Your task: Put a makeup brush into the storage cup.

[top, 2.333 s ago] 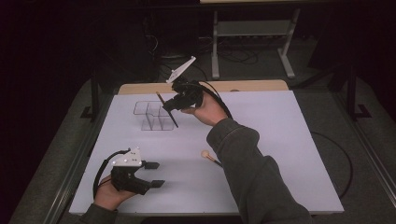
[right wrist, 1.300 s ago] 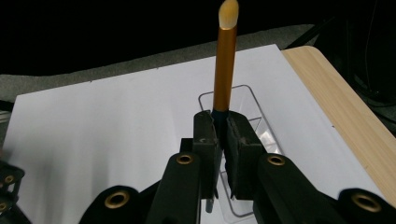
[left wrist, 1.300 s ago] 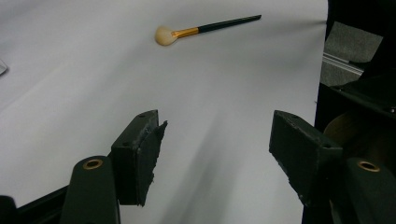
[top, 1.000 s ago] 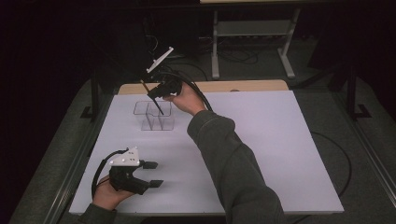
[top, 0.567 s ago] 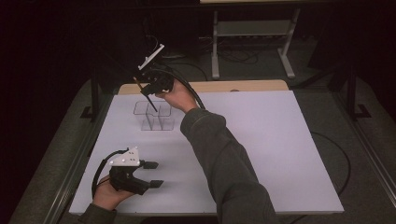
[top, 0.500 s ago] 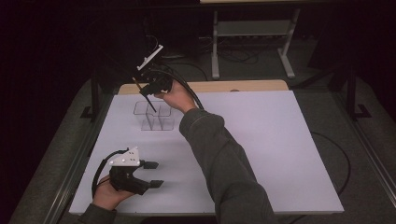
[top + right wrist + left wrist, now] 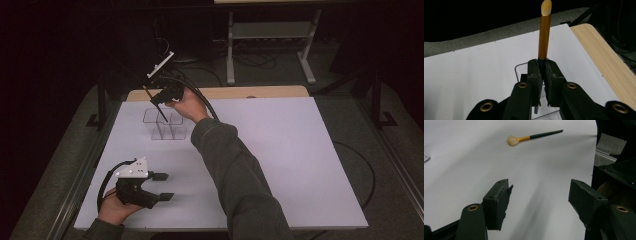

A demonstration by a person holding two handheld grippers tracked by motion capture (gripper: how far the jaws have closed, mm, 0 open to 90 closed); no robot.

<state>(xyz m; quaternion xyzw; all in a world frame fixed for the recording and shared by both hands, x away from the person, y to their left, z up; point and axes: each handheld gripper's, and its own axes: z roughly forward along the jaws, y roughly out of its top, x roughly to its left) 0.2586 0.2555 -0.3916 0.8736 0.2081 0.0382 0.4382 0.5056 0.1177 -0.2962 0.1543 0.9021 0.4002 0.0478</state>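
Brush poised over the clear organizer.

The right gripper [image 7: 543,72] has its jaws clamped on a brush [image 7: 544,32], bristles up and the dark handle tip pointing down into the organizer [image 7: 164,124] just below the jaws, a hold that likely serves to stand it in a compartment. Which compartment the tip is over I cannot tell. The right gripper view shows the pinch on the handle; the high view shows the tilt. The left gripper [image 7: 159,186] rests on the table [image 7: 280,150], jaws wide apart and empty; ahead of it, its own view shows a second brush [image 7: 534,137] lying flat.
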